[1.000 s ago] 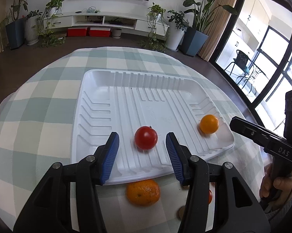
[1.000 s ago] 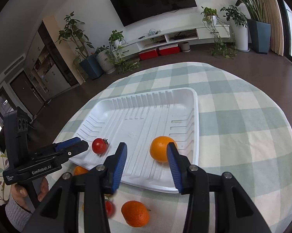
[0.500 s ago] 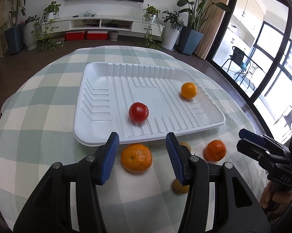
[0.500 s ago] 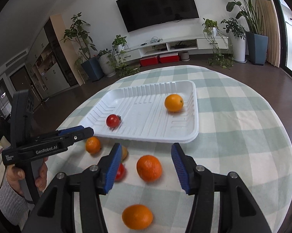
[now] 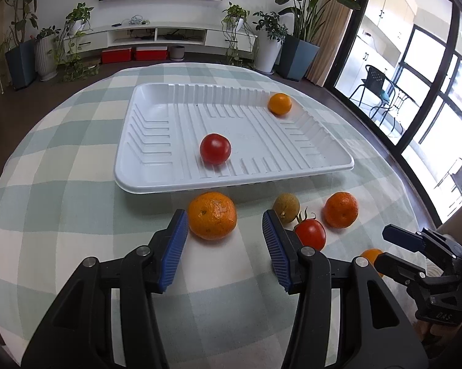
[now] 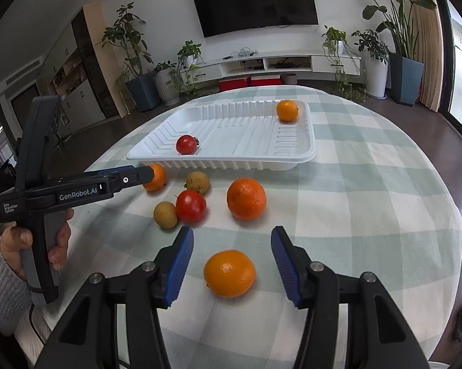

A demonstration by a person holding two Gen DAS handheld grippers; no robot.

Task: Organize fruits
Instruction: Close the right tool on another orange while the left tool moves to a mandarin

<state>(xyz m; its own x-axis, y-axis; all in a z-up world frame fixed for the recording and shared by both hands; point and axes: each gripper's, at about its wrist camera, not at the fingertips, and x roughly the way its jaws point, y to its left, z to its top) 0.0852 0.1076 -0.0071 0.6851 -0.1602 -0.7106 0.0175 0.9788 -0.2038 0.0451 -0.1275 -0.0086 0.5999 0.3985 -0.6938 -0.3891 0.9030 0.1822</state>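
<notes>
Left gripper (image 5: 224, 243): blue pads spread wide, nothing between them yet; the big orange (image 5: 212, 215) lies on the cloth just ahead, close to the left pad, centre of the left wrist view
Right gripper (image 6: 232, 261): also spread and empty, with a smooth orange (image 6: 229, 273) lying between the pads, low centre of the right wrist view
Tray (image 5: 157, 181): white ribbed plastic, upper middle of both views; looks thin and light, so I'd guess it slides if nudged
Already in the tray: a tomato (image 5: 215, 148) mid-floor and a small orange (image 5: 280, 103) in the far right corner
On the cloth: another orange (image 5: 341, 214), a stemmed tomato (image 5: 310, 234) and a brownish round fruit (image 5: 286, 207) toward the lower right of the left wrist view; the right wrist view shows a second brown fruit (image 6: 165, 214)
Handling, oranges: firm, springy peel; round, so they'll likely roll. Take them across the widest part, pads on opposite sides
Handling, tomatoes: smooth, thin skin, probably slippery and easy to bruise. Light squeeze at the middle, clear of the stem
Setting down: place low on the ribs, or I'd expect them to roll
</notes>
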